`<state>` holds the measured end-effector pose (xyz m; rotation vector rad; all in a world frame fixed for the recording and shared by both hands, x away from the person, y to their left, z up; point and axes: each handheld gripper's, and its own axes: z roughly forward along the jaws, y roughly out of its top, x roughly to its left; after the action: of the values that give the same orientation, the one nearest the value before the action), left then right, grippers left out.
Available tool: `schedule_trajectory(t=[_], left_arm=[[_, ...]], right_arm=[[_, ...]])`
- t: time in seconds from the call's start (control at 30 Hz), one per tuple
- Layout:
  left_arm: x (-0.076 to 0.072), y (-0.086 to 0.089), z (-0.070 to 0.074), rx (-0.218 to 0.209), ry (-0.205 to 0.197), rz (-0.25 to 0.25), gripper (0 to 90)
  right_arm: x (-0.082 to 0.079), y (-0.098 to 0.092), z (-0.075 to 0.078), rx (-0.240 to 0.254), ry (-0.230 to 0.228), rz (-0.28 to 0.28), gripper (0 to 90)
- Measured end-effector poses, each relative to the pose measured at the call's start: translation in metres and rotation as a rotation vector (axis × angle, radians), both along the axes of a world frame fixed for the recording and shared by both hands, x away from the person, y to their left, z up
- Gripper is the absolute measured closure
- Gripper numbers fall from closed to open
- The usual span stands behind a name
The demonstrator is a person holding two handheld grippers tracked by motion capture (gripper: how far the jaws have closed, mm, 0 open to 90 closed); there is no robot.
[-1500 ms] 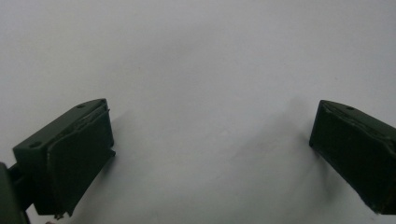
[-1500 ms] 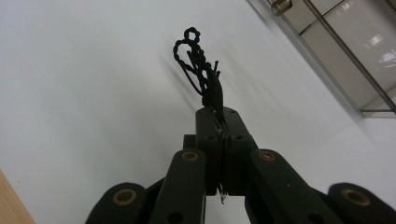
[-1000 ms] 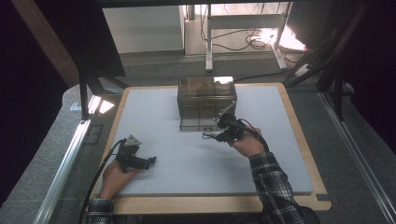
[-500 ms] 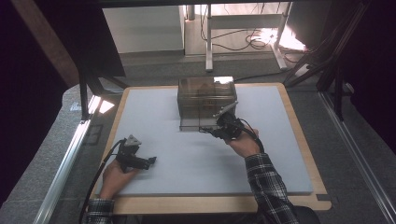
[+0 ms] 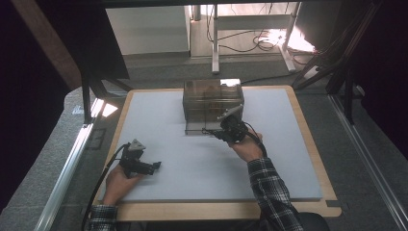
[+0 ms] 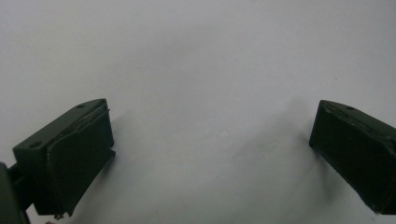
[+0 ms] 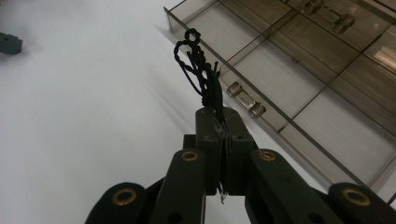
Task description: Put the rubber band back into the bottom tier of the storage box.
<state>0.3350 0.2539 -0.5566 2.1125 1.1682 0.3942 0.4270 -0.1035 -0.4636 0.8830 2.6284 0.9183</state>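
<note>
Beside the smoked drawer box (image 7: 299, 74), the right gripper (image 7: 219, 126) pinches black cord (image 7: 198, 65).

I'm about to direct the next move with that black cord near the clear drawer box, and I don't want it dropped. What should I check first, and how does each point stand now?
1. Right gripper clamped on the thin black braided cord: ok, jaws shut on it.
2. Cord free of the smoky transparent plastic drawer box: cannot tell; its looped end hangs by the box's front corner.
3. Drawer pulled out, compartments open from above: ok.
4. Nearest compartments free for the cord: ok, no contents seen in them.
5. Left gripper out of the way: ok, jaws open, nothing between them, low over the pale grey mat.
</note>
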Motion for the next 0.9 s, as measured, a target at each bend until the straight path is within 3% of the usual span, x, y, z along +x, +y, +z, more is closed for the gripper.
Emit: schedule_trajectory(t=[0.9], left_arm=[[0.0, 0.0, 0.0, -0.001, 0.0, 0.0, 0.0]], right_arm=[[0.02, 0.032, -0.014, 0.061, -0.075, -0.039, 86.1]])
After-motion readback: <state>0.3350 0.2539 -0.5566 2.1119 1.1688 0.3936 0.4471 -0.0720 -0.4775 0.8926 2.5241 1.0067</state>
